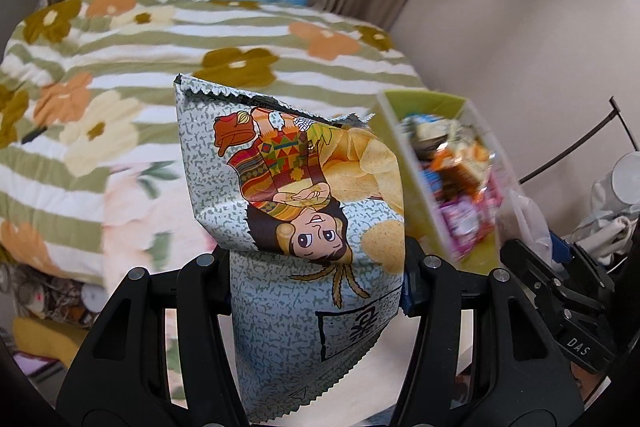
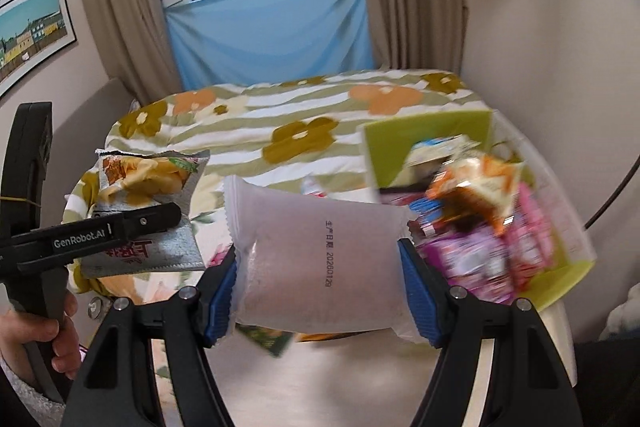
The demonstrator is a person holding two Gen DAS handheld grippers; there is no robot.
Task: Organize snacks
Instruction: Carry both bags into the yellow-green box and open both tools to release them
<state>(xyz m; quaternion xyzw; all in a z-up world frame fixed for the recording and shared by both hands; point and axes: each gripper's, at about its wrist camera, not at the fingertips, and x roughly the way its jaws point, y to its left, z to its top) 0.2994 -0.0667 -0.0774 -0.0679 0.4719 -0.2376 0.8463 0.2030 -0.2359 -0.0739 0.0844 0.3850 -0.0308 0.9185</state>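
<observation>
My left gripper (image 1: pixel 316 275) is shut on a grey chip bag (image 1: pixel 296 195) printed with a cartoon figure, held upright in the air. The same bag (image 2: pixel 148 203) and left gripper (image 2: pixel 132 223) show at the left of the right wrist view. My right gripper (image 2: pixel 320 291) is shut on a white frosted snack packet (image 2: pixel 316 259) with a printed date. A lime-green bin (image 2: pixel 432 135) full of several snack packs (image 2: pixel 480 227) stands to the right; it also shows in the left wrist view (image 1: pixel 420 103).
A bed with a striped floral quilt (image 2: pixel 304 123) lies ahead, below a window with a blue cloth (image 2: pixel 272 35) and beige curtains. A white table surface (image 2: pixel 320 379) is beneath the grippers. More packets (image 2: pixel 272 339) lie under the white packet.
</observation>
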